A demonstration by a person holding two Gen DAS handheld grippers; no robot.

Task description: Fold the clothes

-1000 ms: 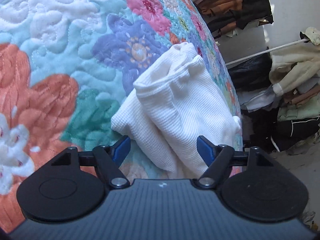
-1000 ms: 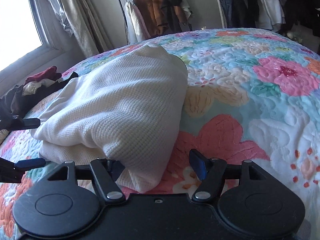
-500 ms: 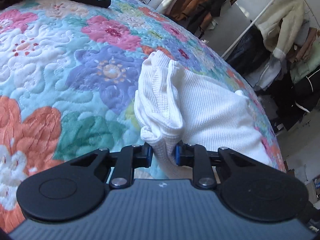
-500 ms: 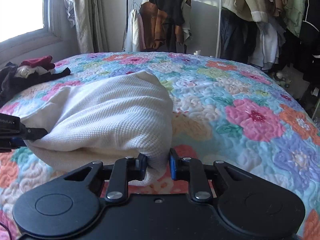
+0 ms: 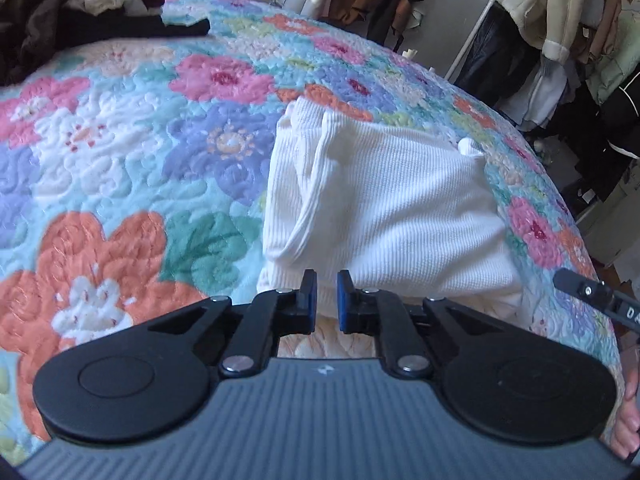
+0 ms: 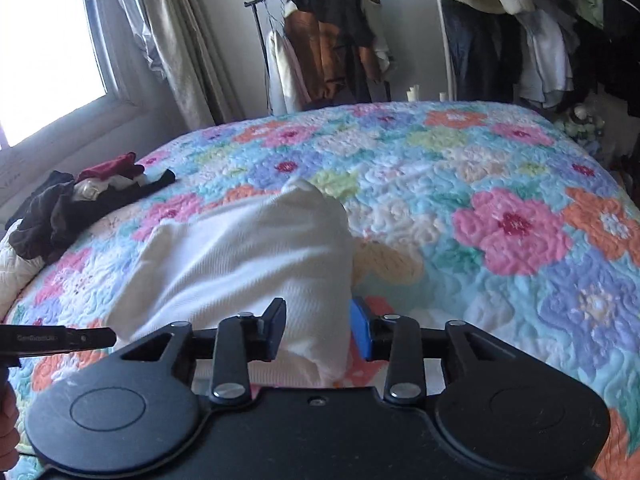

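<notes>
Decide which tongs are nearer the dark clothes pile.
Left. The left tongs, closing on the white garment, sit at its end toward the dark clothes pile; the right tongs, opening around it, sit at the far end.

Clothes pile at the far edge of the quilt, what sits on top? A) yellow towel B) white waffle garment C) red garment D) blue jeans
C: the dark clothes pile has a red garment on top; the white waffle garment lies apart, near the grippers.

left wrist: close, angled down | right wrist: likewise | shared: white garment [image 5: 384, 208], floral quilt [image 6: 500, 184]
</notes>
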